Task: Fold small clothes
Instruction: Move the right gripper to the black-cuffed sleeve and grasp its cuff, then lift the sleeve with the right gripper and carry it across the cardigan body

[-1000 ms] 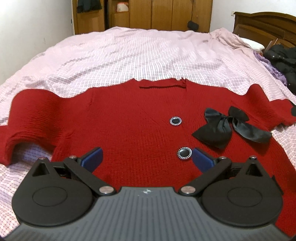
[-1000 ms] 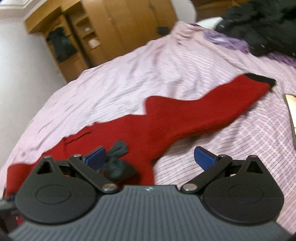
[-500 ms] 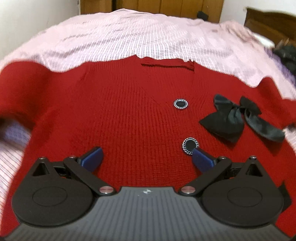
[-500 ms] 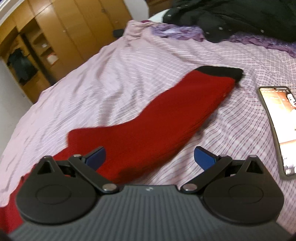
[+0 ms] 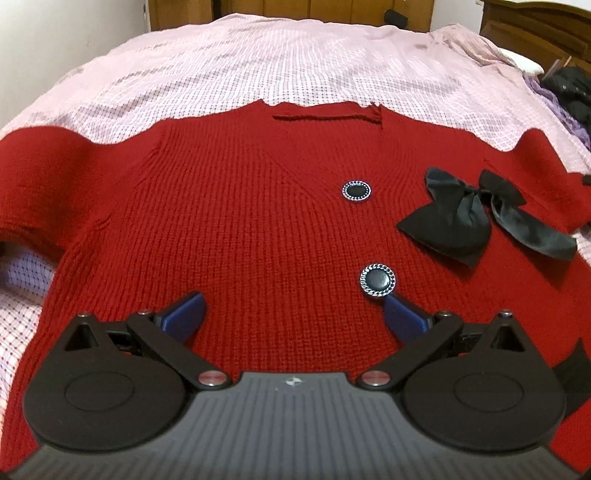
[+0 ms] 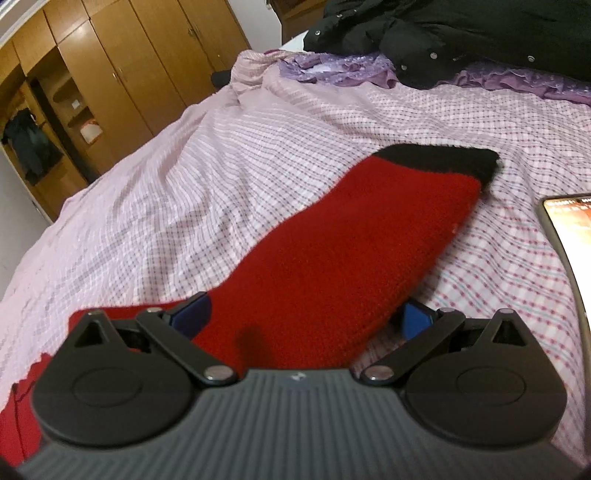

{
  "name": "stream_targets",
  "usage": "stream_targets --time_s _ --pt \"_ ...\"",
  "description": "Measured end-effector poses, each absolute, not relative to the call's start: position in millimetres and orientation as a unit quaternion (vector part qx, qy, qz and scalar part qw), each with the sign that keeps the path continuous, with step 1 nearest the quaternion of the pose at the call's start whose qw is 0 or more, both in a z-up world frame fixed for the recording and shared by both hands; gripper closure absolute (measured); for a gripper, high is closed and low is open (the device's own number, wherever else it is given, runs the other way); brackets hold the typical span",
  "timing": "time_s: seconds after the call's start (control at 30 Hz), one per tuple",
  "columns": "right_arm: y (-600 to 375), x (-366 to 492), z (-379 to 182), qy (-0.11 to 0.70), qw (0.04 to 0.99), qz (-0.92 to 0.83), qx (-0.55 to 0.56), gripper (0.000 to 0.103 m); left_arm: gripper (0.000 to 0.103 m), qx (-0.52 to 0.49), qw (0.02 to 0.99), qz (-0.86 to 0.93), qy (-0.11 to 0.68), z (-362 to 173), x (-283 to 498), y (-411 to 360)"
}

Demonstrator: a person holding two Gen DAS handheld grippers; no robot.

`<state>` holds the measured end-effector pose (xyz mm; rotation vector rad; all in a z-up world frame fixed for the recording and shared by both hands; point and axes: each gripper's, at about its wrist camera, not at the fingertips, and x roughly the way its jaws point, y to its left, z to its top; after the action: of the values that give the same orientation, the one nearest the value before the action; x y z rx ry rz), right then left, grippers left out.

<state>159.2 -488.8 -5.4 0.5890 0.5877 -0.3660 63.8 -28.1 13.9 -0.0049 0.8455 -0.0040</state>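
Observation:
A small red knit cardigan (image 5: 236,206) lies flat, front up, on the bed, with two dark round buttons (image 5: 377,279) and a black bow (image 5: 465,218) on its right chest. My left gripper (image 5: 293,314) hovers open low over the cardigan's lower front, its right fingertip just below the lower button. In the right wrist view the cardigan's right sleeve (image 6: 351,251) stretches away to a black cuff (image 6: 443,158). My right gripper (image 6: 303,317) is open, with the sleeve's upper part lying between its blue fingers.
A pink checked bedsheet (image 5: 280,70) covers the bed. A phone (image 6: 565,221) with a lit screen lies on the sheet right of the sleeve. A black jacket (image 6: 461,33) and purple fabric (image 6: 332,68) pile up at the head of the bed. Wooden wardrobes (image 6: 122,74) stand behind.
The left gripper has moved forward and lower over the cardigan's front. The right gripper has swung right, away from the bow, and come down along the right sleeve, which now fills the gap between its fingers.

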Motion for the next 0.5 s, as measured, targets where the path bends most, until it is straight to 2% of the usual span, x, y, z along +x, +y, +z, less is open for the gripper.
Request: stream_targets --time_s 0.1,0.17,0.2,0.23,0.27,0.3,0.5 --pt "-491.0 162.4 -4.6 0.270 0.904 -0.174 0.281 0.008 0.000 0.003 0.915 0.002 0.405 12.6 62.9 -31.1" --pt "-493.0 162.9 -3.9 0.263 0.907 -0.174 0.281 0.028 0.000 0.005 0.916 0.003 0.401 11.9 62.3 -31.9" --pt "-494.7 163.3 -3.3 0.261 0.907 -0.177 0.281 0.033 0.000 0.005 0.917 0.003 0.400 11.7 62.7 -31.6" --pt "-496.6 163.2 -2.8 0.260 0.906 -0.178 0.281 0.049 0.000 0.005 0.917 0.004 0.398 11.5 62.1 -31.8" --pt "-498.5 163.1 -1.8 0.263 0.905 -0.176 0.283 0.076 0.000 0.005 0.918 0.004 0.398 11.6 62.3 -31.8" --pt "-500.2 162.7 -0.1 0.269 0.903 -0.176 0.286 0.086 0.000 0.005 0.918 0.003 0.397 11.8 62.3 -31.8" --pt "-496.4 137.9 30.1 0.220 0.923 -0.158 0.274 0.089 0.000 0.023 0.910 -0.003 0.413 14.5 68.7 -34.3"
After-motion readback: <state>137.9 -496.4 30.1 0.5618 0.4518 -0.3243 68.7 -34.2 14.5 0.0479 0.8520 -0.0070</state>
